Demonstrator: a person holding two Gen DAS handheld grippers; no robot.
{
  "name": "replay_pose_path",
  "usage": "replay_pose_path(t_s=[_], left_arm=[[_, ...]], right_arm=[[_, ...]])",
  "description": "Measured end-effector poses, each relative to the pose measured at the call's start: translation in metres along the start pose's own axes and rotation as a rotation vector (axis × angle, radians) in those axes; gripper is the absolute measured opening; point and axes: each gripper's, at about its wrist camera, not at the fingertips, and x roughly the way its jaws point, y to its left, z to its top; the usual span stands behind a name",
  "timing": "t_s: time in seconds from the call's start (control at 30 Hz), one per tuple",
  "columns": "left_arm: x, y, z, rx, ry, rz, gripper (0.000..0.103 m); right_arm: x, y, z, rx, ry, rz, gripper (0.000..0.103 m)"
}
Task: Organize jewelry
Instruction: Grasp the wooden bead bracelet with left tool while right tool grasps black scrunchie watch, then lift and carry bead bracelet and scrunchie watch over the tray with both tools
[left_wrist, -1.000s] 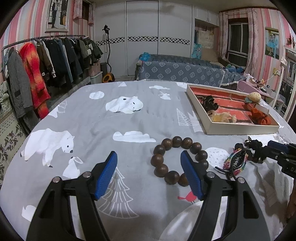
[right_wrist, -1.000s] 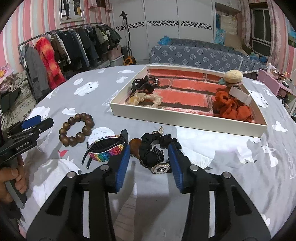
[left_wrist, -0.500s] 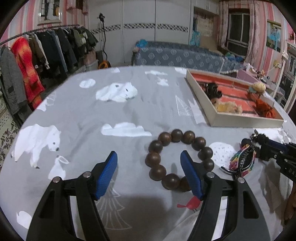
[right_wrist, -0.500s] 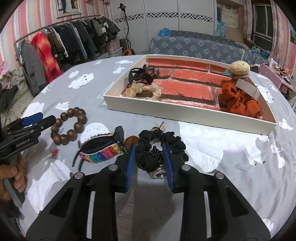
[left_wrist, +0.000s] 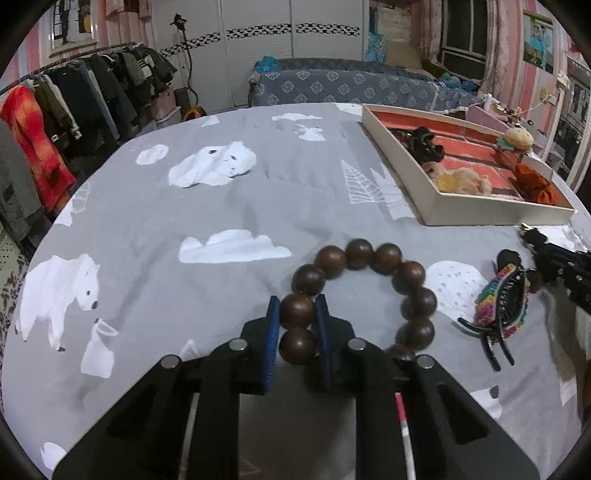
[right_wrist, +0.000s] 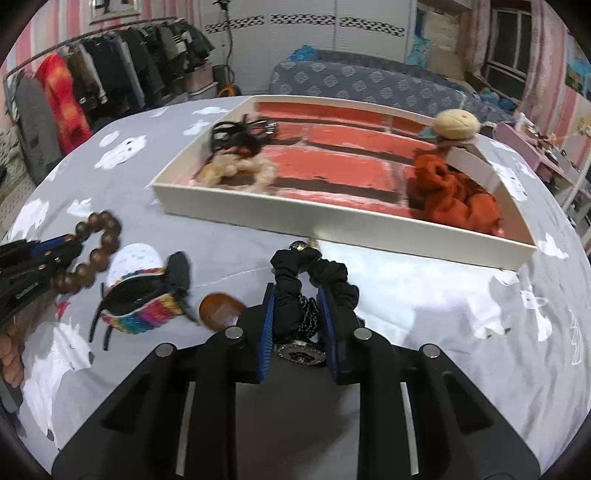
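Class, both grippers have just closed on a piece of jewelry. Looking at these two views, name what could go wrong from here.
The left gripper pinches only one round bead of the wooden bead bracelet; it could roll out of the pads on lifting.

The right gripper squeezes the black scrunchie, whose loose loops hang outside the fingers and could catch the tray wall.

The rainbow hair claw lies between both arms and may get knocked.

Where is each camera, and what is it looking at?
Left wrist: rides on the left gripper, looking along its fingers across the bed at the wooden bead bracelet it pinches.
Right wrist: rides on the right gripper, facing the tray; it clamps the black scrunchie, and the left gripper and a hand show at the left edge.
Both see the bracelet, the rainbow hair clip and the tray.
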Motion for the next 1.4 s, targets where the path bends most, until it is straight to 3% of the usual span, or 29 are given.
replay_pose_path(t_s=[0.13,0.33,1.1,1.23,1.4], left_arm=[[-0.001,0.007,-0.001,-0.018,-0.006,0.009,0.019],[-0.011,0.003,-0.001,0.000,-0.046,0.002,0.019],[-0.022,0.001,0.000,-0.002,-0.078,-0.012,0.019],[-0.022,0.000,0.000,-0.002,-0.079,-0.012,0.019],[-0.029,-0.001,0.001,-0.008,-0.096,-0.013,0.019]], right_arm=[[-0.004,-0.019,-0.001,0.034,-0.004,-0.017,0.022],[-0.021,-0.040,-0.005,0.076,-0.056,0.051,0.021],[-0.033,-0.038,-0.005,0.069,-0.092,0.057,0.025],[-0.030,-0.034,-0.005,0.046,-0.073,0.058,0.012],[-0.030,-0.032,-0.007,0.040,-0.071,0.068,0.010]])
